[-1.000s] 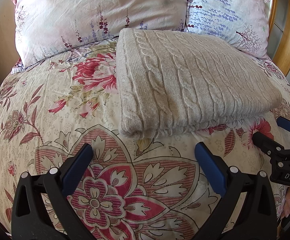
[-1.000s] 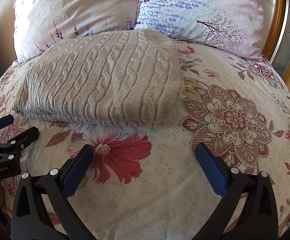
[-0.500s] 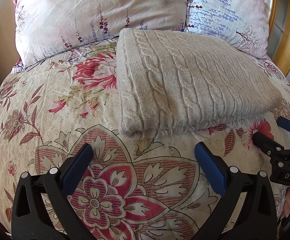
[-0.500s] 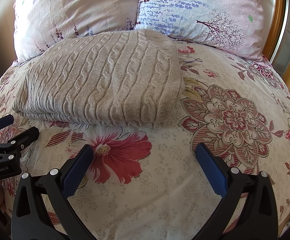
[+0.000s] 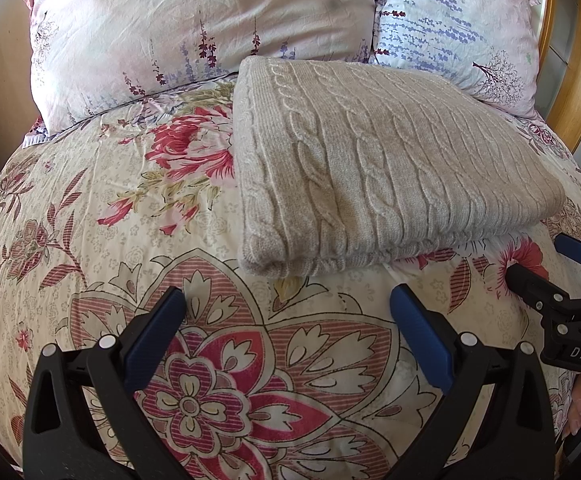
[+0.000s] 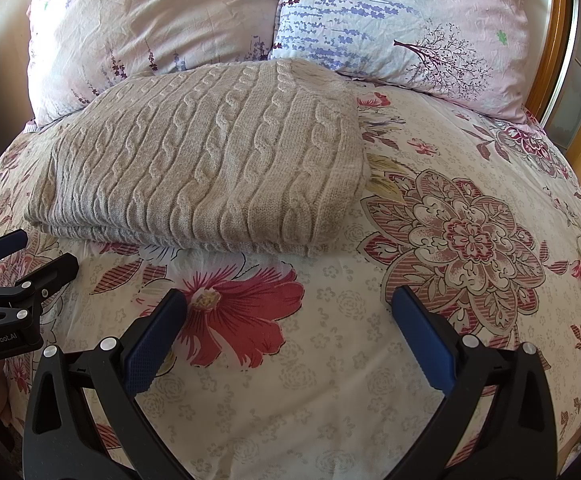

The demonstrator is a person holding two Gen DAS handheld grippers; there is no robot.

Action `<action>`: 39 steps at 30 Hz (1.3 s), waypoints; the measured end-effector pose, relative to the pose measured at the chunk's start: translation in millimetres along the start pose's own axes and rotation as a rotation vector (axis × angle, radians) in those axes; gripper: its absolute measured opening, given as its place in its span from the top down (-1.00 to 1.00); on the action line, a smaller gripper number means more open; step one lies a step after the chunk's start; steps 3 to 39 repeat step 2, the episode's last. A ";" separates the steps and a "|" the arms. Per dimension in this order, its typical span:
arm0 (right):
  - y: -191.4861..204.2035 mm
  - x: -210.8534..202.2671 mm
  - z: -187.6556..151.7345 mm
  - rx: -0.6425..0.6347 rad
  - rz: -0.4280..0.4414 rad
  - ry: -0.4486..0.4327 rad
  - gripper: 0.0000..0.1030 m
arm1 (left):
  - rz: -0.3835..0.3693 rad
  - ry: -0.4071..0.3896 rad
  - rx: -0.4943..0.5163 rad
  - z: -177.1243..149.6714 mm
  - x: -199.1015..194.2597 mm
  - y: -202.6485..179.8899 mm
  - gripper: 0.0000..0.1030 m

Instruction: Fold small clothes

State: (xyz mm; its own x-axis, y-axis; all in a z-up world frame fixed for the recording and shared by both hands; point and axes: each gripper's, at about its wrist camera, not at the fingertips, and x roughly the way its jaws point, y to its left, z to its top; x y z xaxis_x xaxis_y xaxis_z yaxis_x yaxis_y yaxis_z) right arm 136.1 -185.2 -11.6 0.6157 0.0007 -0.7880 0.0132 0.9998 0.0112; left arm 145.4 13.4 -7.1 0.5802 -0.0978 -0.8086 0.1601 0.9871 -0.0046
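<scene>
The beige cable-knit sweater [image 5: 374, 160] lies folded in a neat rectangle on the floral bed cover [image 5: 102, 248], its far edge touching the two pillows [image 6: 402, 24] at the head of the bed. The left gripper [image 5: 286, 320] and right gripper [image 6: 286, 320] hover side by side just short of its near edge. Each has its blue-padded fingers [image 6: 154, 344] spread wide apart and holds nothing.

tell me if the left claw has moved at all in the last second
No. In its own view the left claw frames the same big flower on the duvet, and the folded sweater sits at the same spot above its open fingers.
</scene>
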 end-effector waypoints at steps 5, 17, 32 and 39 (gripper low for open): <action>0.0 0.0 0.0 0.000 0.000 0.000 -0.97 | 0.000 0.000 0.000 0.0 0.0 0.0 -0.97; 0.0 0.0 0.0 0.000 0.000 0.000 -0.97 | 0.000 0.000 0.000 0.0 0.0 0.0 -0.97; 0.0 0.0 0.0 0.000 0.000 0.000 -0.97 | 0.000 0.000 0.000 0.0 0.0 0.0 -0.97; 0.0 0.0 0.0 0.000 0.000 0.000 -0.97 | 0.000 0.000 0.000 0.0 0.0 0.0 -0.97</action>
